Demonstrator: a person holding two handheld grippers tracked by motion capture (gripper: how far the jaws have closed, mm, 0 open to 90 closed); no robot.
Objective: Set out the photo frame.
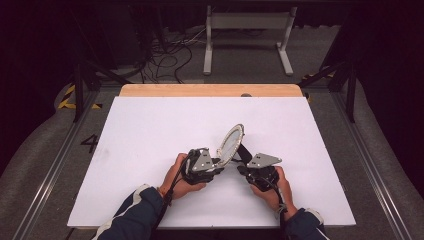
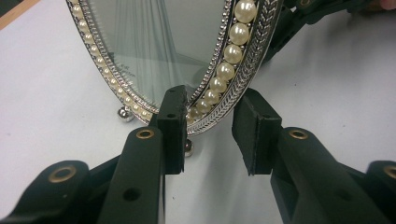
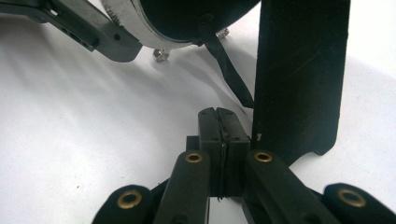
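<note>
Mirror (image 1: 231, 142): oval, silver-framed, with a ring of pearls inside a braided metal rim. It stands near the middle of the white counter (image 1: 150, 130), tilted back, between the two hand-held grippers. In the left gripper view its small ball feet (image 2: 125, 114) rest on the counter surface and the glass faces that camera.

Left hand-held gripper (image 1: 210, 165): held in the person's left hand (image 1: 181, 180), just left of the mirror. In the left gripper view its jaws stand parted around the lower edge of the frame. The left pad (image 2: 173, 126) sits against the front of the frame at the glass and pearls; the right pad (image 2: 254, 133) stands clear of the rim, with counter visible between them. The frame is between the jaws but not pinched: released state.

Right hand-held gripper (image 1: 245, 167): held in the person's right hand (image 1: 275, 190), just right of the mirror and behind it. In the right gripper view its jaws are clenched, pads pressed flat together, with a thin dark strip caught in the seam between them; what the strip is cannot be told. Directly beside the jaws, on their right, rises the black stand (image 3: 301, 79) of the mirror, its foot on the counter. A thin black strap (image 3: 229, 70) runs from the back of the mirror down to the stand. The dark back (image 3: 196, 14) of the mirror and its silver edge show at the top of that view, with the left gripper's jaw reaching in from the upper left.
</note>
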